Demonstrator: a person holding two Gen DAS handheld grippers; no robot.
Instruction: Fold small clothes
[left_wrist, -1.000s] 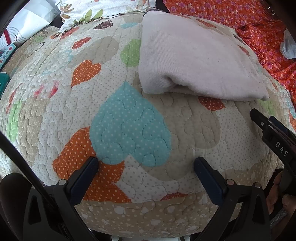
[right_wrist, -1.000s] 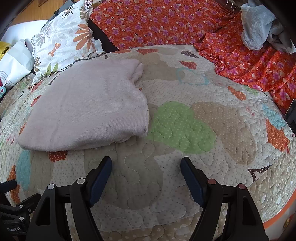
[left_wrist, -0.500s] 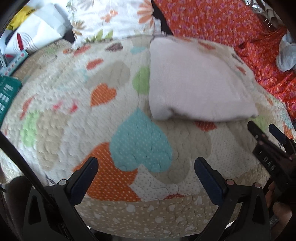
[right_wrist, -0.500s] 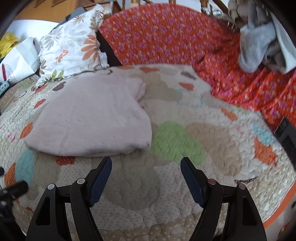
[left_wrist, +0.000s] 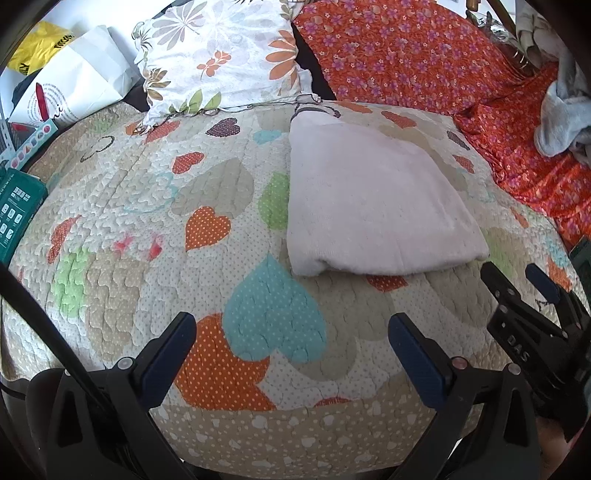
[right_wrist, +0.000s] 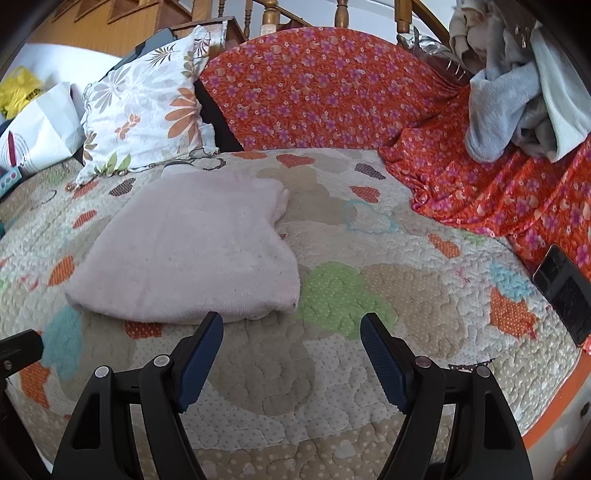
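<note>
A folded pale pink garment (left_wrist: 373, 199) lies flat on the heart-patterned quilt (left_wrist: 155, 236); it also shows in the right wrist view (right_wrist: 195, 247). My left gripper (left_wrist: 291, 332) is open and empty, above the quilt's near edge, well short of the garment. My right gripper (right_wrist: 291, 332) is open and empty, just in front of the garment's near right corner. The right gripper also shows at the right of the left wrist view (left_wrist: 517, 280).
A floral pillow (right_wrist: 144, 107) leans at the back left. An orange flowered cloth (right_wrist: 369, 96) covers the back and right. A pile of grey and white clothes (right_wrist: 517, 99) sits at the far right. A black phone (right_wrist: 565, 291) lies near the quilt's right edge. Bags (left_wrist: 62, 85) stand at the left.
Both grippers have pulled back and risen from the garment, so more of the bed and room shows. Both stay open and empty. The garment has not moved.
</note>
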